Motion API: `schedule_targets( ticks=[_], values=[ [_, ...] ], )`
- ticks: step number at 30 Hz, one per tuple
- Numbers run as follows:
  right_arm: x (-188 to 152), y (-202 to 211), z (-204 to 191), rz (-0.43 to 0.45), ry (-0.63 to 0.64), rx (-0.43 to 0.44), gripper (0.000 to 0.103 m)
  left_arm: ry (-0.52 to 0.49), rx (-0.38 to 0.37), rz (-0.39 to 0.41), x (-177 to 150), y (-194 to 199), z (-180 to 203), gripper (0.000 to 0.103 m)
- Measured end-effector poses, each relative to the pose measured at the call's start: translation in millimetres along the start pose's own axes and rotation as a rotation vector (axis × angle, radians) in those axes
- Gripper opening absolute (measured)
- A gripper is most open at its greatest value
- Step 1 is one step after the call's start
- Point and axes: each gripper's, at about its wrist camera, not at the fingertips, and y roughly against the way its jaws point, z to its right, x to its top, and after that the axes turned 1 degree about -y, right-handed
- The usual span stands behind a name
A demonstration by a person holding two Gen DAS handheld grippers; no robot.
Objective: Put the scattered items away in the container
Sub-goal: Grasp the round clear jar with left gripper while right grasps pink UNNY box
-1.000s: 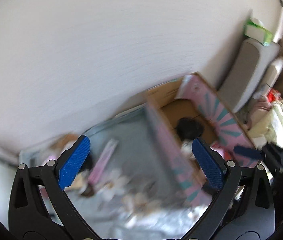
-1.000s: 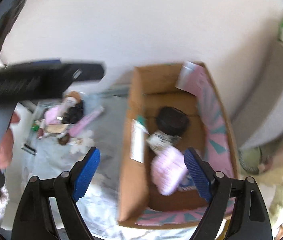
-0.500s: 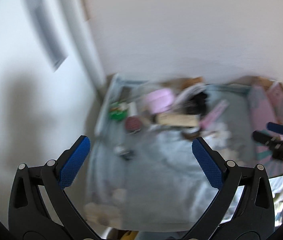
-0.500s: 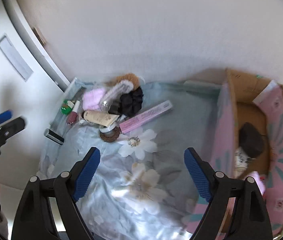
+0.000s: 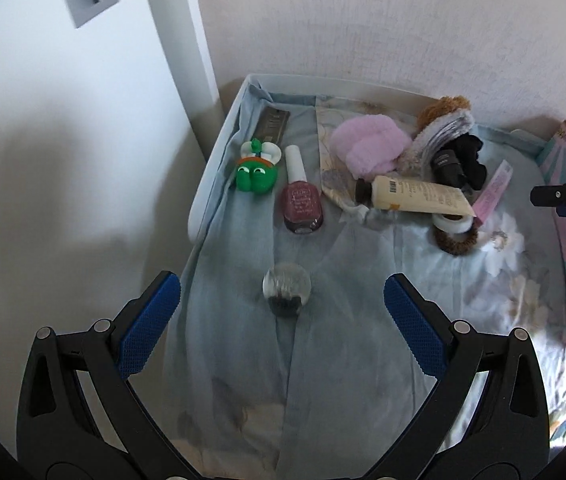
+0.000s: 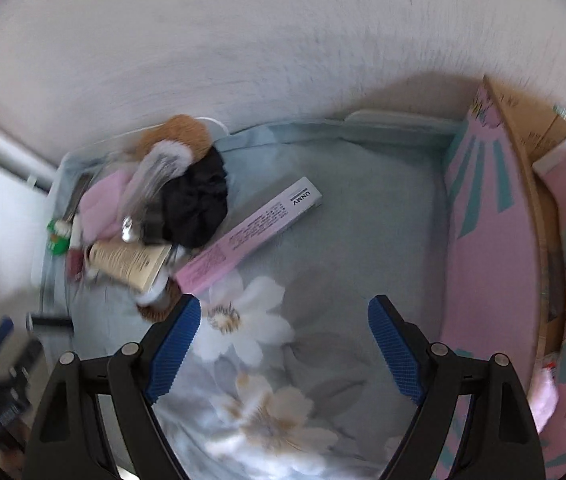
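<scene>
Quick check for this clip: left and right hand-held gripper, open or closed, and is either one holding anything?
Left hand-held gripper: open, holding nothing; a clear ball lies between its fingers.
Right hand-held gripper: open, holding nothing.

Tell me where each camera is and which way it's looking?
Left wrist: rides the left tool, aimed down at the glass ball; both open blue fingers show.
Right wrist: rides the right tool, aimed at the flowered cloth beside the pink box; its open fingers show.
Both see: the cream tube and pink carton.
</scene>
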Motion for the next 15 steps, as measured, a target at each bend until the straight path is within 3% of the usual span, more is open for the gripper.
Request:
schedule_targets(
  ticks=[7,10,15],
  values=[
    [14.3,-43.7,-7.8,-0.095,-0.147,-0.058,0.084,0.024,-0.032,0.002,6.6,-18.0,-2.1,0.101],
    [17.6,-54.2,-11.6,-0.103,-0.182,-0.044,0.083,0.024,-0.054,0.006,6.2,-20.9,-2.1,0.093],
    [22.5,-57.1,-18.1,-0.079,-0.202,-0.101,0.08,0.03,-0.078,-0.027,5.2,-34.0,-2.4,0.072]
  ],
)
